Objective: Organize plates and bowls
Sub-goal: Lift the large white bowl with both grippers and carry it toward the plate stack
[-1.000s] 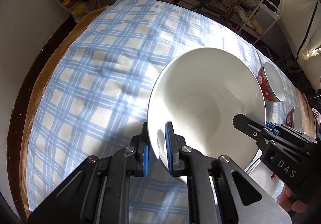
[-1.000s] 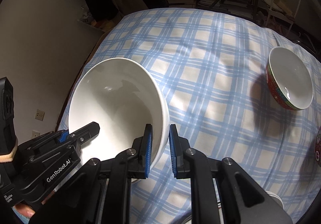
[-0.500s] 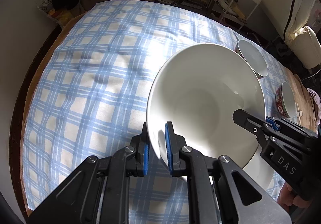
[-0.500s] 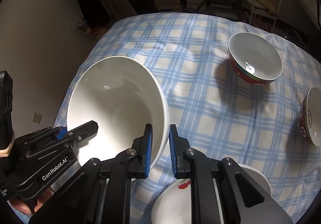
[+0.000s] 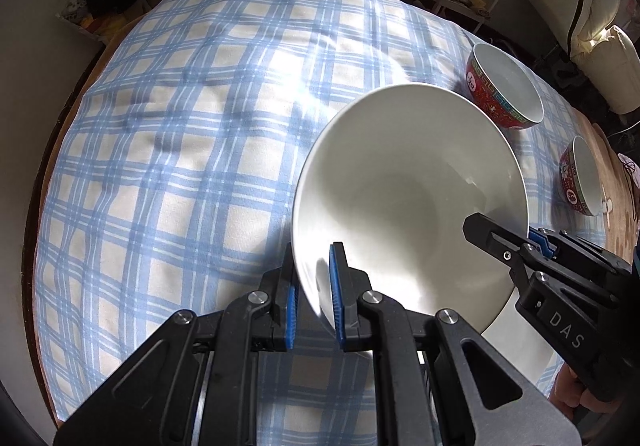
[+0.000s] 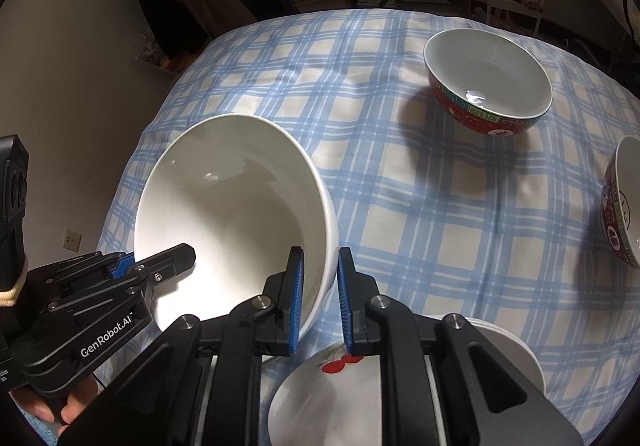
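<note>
A large white bowl (image 5: 408, 198) (image 6: 224, 214) hangs above the checked tablecloth, carried by both grippers. My left gripper (image 5: 314, 302) is shut on its near-left rim. My right gripper (image 6: 320, 302) is shut on the opposite rim, and it shows at the lower right of the left wrist view (image 5: 516, 246). In the right wrist view the left gripper (image 6: 160, 266) reaches in from the lower left. Just below the right gripper sit a white plate with a cherry print (image 6: 332, 386) and a stack of white plates (image 6: 508, 342).
Two red-patterned bowls stand on the blue checked tablecloth (image 5: 180, 150): one at the far right (image 5: 504, 90) (image 6: 488, 82), another at the right edge (image 5: 580, 178) (image 6: 624, 202). Shelves of books and a white cart lie beyond the table. A wall is on the left.
Both grippers have carried the white bowl across the table toward the right side. The two red bowls and the cherry plate with the plate stack have come into view.
</note>
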`<state>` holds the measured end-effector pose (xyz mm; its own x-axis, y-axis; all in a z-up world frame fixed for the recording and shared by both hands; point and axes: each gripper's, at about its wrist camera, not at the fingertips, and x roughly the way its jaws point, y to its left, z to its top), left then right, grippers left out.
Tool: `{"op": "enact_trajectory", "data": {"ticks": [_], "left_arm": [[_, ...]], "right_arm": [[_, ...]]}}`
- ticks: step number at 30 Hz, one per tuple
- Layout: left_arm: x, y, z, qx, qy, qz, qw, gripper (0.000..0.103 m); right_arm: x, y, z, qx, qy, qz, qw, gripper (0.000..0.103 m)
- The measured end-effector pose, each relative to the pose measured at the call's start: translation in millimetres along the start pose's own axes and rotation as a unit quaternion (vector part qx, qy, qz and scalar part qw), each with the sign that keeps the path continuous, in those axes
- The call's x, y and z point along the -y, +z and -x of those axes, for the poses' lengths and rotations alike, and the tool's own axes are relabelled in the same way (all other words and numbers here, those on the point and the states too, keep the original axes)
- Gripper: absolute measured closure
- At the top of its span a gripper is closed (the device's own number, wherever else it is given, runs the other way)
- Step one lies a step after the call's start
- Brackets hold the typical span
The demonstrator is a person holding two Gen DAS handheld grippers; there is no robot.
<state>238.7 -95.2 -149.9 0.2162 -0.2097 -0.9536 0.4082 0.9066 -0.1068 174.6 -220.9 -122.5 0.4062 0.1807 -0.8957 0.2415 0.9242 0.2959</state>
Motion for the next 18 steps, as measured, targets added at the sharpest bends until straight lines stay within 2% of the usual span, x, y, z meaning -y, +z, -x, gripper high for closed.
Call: {"op": "enact_trajectory", "data": {"ticks": [5,18], "left_arm": [[1.2,1.6,-14.9,-0.017,0.004,-0.001,0.9998,0.090],[-0.6,2.4,-22.6,-0.025,0.002,0.004,0.9997,0.089]], "right_arm": [[4.9,-3.5,-11.7,-0.006,-0.004,-0.001,1.000,0.085],[5.4,-3.6,-14.7,0.002,-0.003,-0.002,1.000,0.085]]}}
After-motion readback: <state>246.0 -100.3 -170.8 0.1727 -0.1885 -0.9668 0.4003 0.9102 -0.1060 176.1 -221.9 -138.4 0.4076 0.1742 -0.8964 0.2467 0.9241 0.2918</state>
